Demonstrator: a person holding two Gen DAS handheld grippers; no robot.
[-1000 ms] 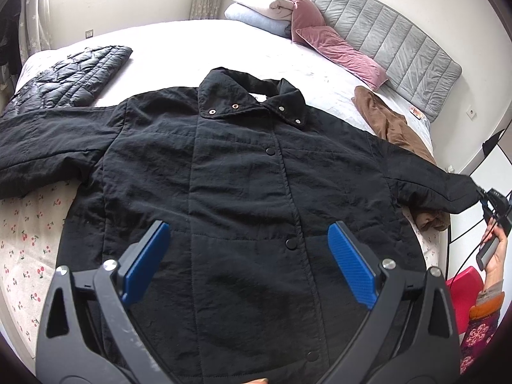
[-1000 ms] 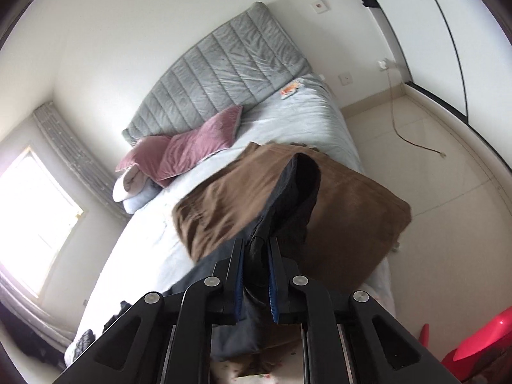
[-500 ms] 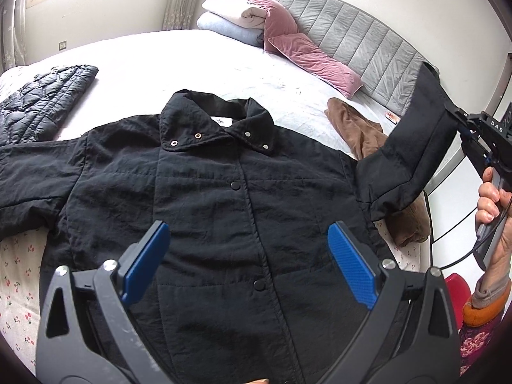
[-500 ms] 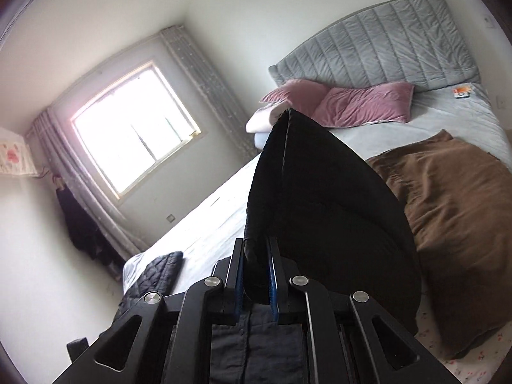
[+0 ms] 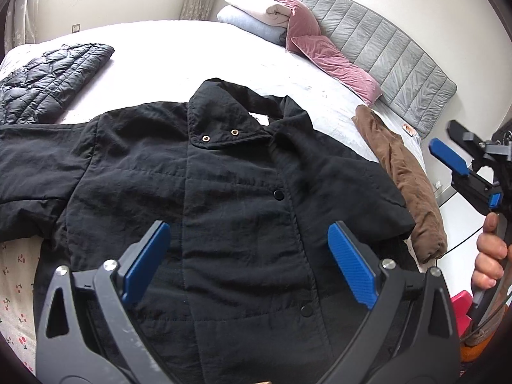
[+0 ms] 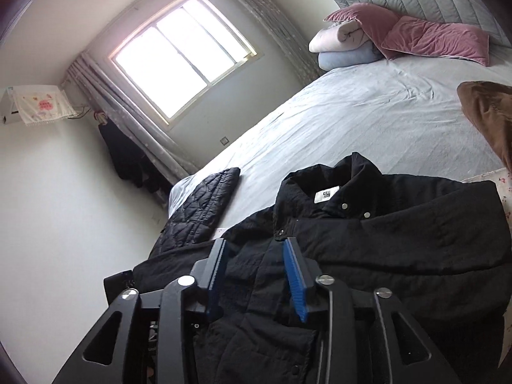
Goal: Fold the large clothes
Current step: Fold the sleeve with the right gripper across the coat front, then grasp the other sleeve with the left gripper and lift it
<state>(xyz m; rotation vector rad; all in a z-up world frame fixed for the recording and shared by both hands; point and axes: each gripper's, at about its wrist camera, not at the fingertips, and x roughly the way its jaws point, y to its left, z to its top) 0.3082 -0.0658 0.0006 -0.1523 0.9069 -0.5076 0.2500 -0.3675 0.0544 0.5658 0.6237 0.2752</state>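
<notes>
On the bed, spread face up with its collar toward the pillows, lies the black jacket, one sleeve already folded across its chest. I judge it padded and soft, bulky but light, its slick shell likely to slide, so I'd pinch thick seams: the other cuff or the hem. My left hand-held gripper hovers wide open above the front, holding nothing. My right hand-held gripper is opening, with only loose cloth beneath its pads.
</notes>
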